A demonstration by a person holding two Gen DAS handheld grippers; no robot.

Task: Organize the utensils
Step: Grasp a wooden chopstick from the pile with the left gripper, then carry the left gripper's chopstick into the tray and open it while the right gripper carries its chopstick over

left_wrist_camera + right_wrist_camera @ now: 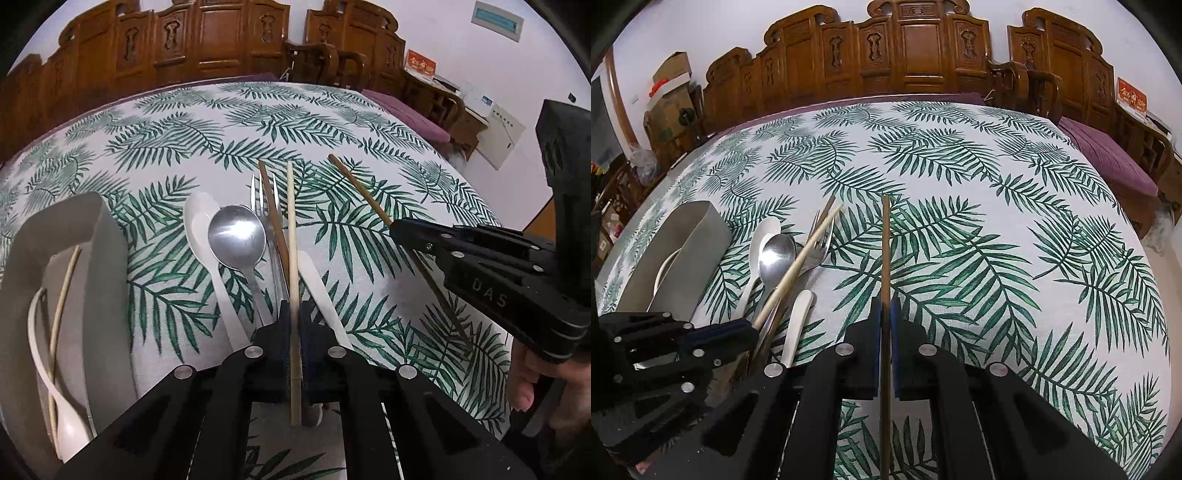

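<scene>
1. Two grippers, we see, each clamp one chopstick: the left gripper (295, 314) has its jaws tight on the pale chopstick (291, 236).
2. The right gripper (885, 306) pinches the dark chopstick (885, 251).
3. Metal spoon (236, 236), fork (263, 206) and white spoon (201, 218) lie on the worktop (369, 122) beside the grey holder (107, 280).

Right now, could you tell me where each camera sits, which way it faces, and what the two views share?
Left wrist: on the left tool, angled down across the leaf-print tablecloth toward carved wooden chairs; its fingers clamp a pale chopstick; the right tool and a hand show at right.
Right wrist: on the right tool, facing likewise; it clamps a dark chopstick; the left tool shows at lower left.
Shared: metal spoon, fork, white spoon, grey holder.
</scene>
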